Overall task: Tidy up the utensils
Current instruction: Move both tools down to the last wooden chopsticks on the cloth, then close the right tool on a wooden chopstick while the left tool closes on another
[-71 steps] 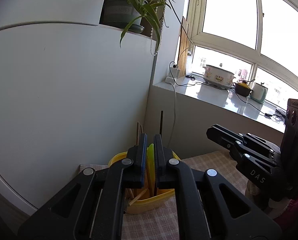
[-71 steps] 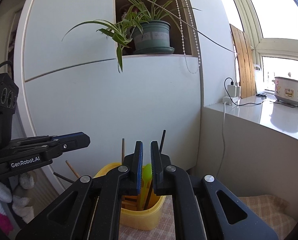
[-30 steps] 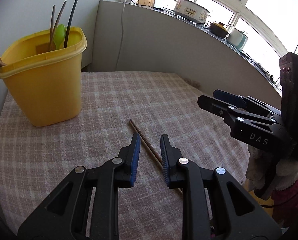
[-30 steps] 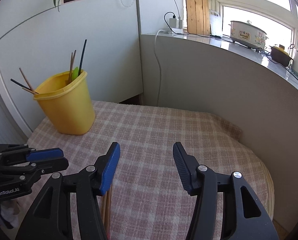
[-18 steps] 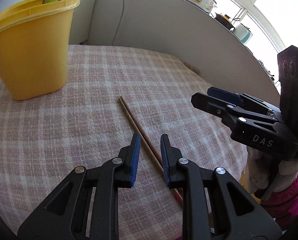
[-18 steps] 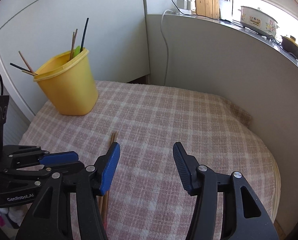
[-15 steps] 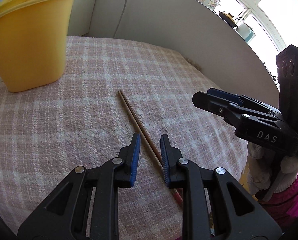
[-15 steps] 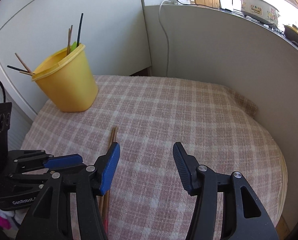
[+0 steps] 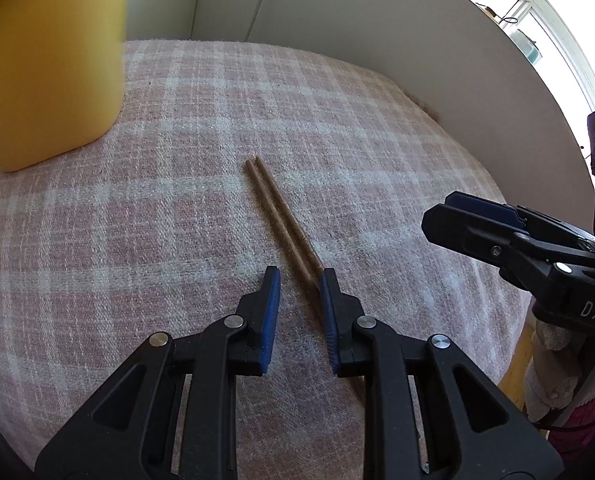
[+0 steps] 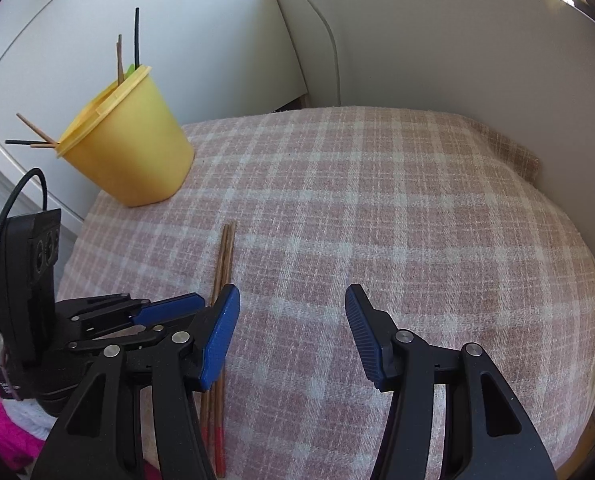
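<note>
One checked cloth [image 10: 397, 208] covers the table, pink and white. One yellow bin [image 10: 133, 152] stands at its far left corner – five sticks counted poking above the rim in the right wrist view, two dark, three wooden, plus a green piece whose kind I cannot tell. Two wooden chopsticks [image 9: 281, 220] lie side by side and touching on the cloth, well apart from the bin; red ends point toward the near edge.

Two grippers, both tilted steeply down at the cloth. Left gripper [image 9: 297, 280]: jaws at a narrow gap, nothing pinched – the pair runs under its right-hand finger, and contact cannot be told. Right gripper [image 10: 293, 300]: jaws wide apart over bare cloth, holding nothing, with the chopsticks passing beneath its left-hand finger. A white-gloved hand [image 9: 553, 364] carries it.
</note>
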Tool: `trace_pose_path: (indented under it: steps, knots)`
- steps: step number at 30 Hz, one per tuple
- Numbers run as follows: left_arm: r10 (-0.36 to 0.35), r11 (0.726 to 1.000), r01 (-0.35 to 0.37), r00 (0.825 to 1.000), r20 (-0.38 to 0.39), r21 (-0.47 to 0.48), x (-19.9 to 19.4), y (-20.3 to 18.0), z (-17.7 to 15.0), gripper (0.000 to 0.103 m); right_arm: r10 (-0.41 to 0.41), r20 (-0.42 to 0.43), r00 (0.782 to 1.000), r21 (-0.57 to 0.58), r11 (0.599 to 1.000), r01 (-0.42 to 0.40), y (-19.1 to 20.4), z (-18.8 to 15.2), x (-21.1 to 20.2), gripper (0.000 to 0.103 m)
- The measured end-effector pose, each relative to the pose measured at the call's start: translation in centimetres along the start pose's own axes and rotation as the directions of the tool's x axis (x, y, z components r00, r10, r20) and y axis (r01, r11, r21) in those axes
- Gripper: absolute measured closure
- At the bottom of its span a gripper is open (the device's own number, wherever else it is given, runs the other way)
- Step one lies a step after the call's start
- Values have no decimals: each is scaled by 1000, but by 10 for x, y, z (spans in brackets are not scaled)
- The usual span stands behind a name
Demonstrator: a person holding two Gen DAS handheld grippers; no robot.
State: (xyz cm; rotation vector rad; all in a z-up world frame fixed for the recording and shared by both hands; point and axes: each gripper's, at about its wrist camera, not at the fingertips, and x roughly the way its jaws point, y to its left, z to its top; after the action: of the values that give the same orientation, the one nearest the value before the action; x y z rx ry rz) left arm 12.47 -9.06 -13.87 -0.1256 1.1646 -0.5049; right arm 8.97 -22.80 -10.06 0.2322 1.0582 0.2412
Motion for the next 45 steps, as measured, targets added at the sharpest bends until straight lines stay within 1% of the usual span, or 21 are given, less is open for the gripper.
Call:
trace_pose_path:
  steps: [3, 6, 7, 8, 10, 13, 15, 17, 20, 25, 27, 28, 30, 32, 34, 37, 40, 42, 43, 44, 45]
  knots:
    - [13, 1000, -13, 1000, 8, 27, 5, -7, 3, 84, 0, 1, 1000, -2, 1000, 0, 0, 1, 0, 50]
    - [3, 1000, -3, 1000, 3, 21, 10, -7, 6, 84, 5, -6, 1000, -4, 1000, -5, 0, 2, 1, 50]
    - [1, 1000, -1, 1000, 0, 23, 11, -7, 7, 85, 4, -9, 1000, -9, 1000, -4, 2, 2, 2, 50]
    - [8, 1000, -8, 1000, -4, 25, 12, -5, 7, 90, 3, -13, 1000, -14, 1000, -3, 3, 2, 3, 50]
    - [-4, 1000, 4, 1000, -11, 25, 11, 0, 7, 90, 3, -21, 1000, -22, 1000, -3, 5, 3, 7, 50]
    - [-6, 1000, 6, 1000, -19, 7, 7, 6, 8, 90, 5, -32, 999, -25, 1000, -6, 7, 3, 11, 52]
    - [8, 1000, -8, 1000, -14, 17, 7, 3, 8, 90, 10, -45, 999, -17, 1000, -10, 6, 4, 14, 54]
    - [16, 999, -15, 1000, -11, 45, 7, -1, 9, 92, 13, -62, 998, -11, 1000, -13, 6, 6, 18, 58]
    - [-2, 999, 3, 1000, -22, 39, 6, 4, 9, 94, 16, -82, 996, -10, 1000, -17, 5, 7, 20, 59]
    - [41, 998, -39, 999, -29, 57, -9, 22, 10, 98, 22, -123, 992, -43, 999, -28, 16, 8, 31, 59]
    - [39, 997, -36, 998, -50, 69, -10, 27, 12, 98, 28, -149, 989, -57, 998, -37, 24, 8, 39, 63]
    - [44, 996, -40, 998, -54, 74, -11, 30, 14, 98, 27, -164, 986, -64, 997, -38, 28, 8, 44, 67]
    - [58, 995, -52, 996, -68, 82, -13, 32, 17, 97, 26, -190, 981, -73, 996, -41, 34, 9, 54, 68]
    - [71, 993, -64, 995, -67, 102, -11, 31, 19, 97, 21, -212, 977, -76, 996, -38, 38, 10, 62, 71]
    - [70, 989, -62, 996, -62, 131, -9, 28, 22, 97, 10, -223, 975, -84, 996, -29, 41, 12, 67, 75]
    - [47, 994, -41, 997, -58, 99, 0, 26, 24, 98, -1, -236, 972, -102, 994, -24, 46, 15, 71, 75]
    - [37, 997, -34, 999, -38, 68, -10, 33, 17, 99, -23, -243, 970, -131, 991, -9, 55, 18, 80, 76]
    - [28, 998, -27, 999, -20, 58, -19, 39, 14, 99, -53, -241, 969, -164, 986, 13, 63, 19, 85, 80]
    - [23, 999, -23, 1000, -6, 47, -25, 42, 13, 99, -60, -241, 969, -173, 985, 18, 69, 19, 89, 86]
    - [13, 999, -14, 1000, 7, 36, -32, 45, 13, 99, -55, -245, 968, -170, 985, 13, 70, 19, 90, 95]
    - [7, 999, -8, 1000, 30, 34, -39, 48, 13, 99, -45, -251, 967, -157, 988, 6, 70, 20, 91, 98]
